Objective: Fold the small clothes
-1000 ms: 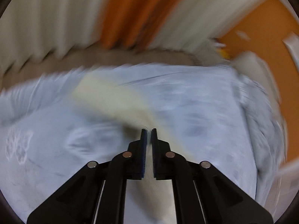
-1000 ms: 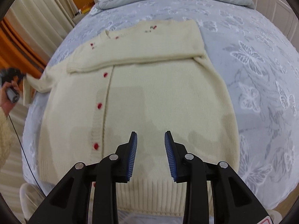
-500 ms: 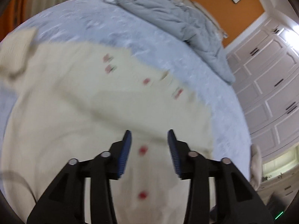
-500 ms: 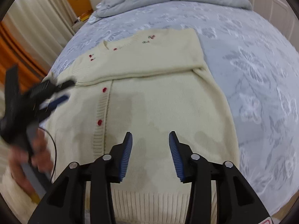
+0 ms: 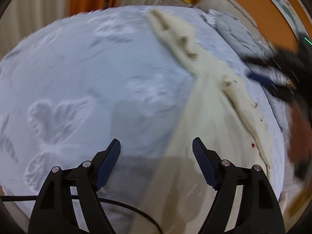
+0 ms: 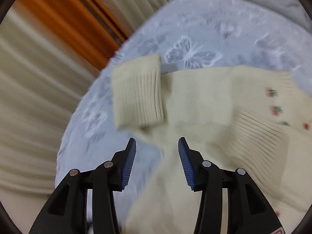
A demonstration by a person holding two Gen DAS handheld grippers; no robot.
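- A cream knit cardigan (image 6: pixel 204 105) lies spread on the bed (image 5: pixel 78 68), over a pale blue butterfly-print cover.
- Its ribbed cuff (image 6: pixel 138 93) lies near the bed's edge, beside the curtains (image 6: pixel 39 78).
- The left gripper (image 5: pixel 156 152) hangs over the cardigan's edge, jaws opening, grasping nothing.
- The right gripper (image 6: pixel 157 150) hangs above the sleeve, jaws opening, pads clear of the knit.

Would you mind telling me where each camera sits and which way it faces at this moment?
Left wrist: rides the left tool, tilted down at the bedspread and the cardigan; its jaws are opening, nothing between them.
Right wrist: rides the right tool, tilted down at the sleeve cuff near the bed's edge; jaws opening, nothing gripped.
Shared: cardigan, bedspread, curtains.
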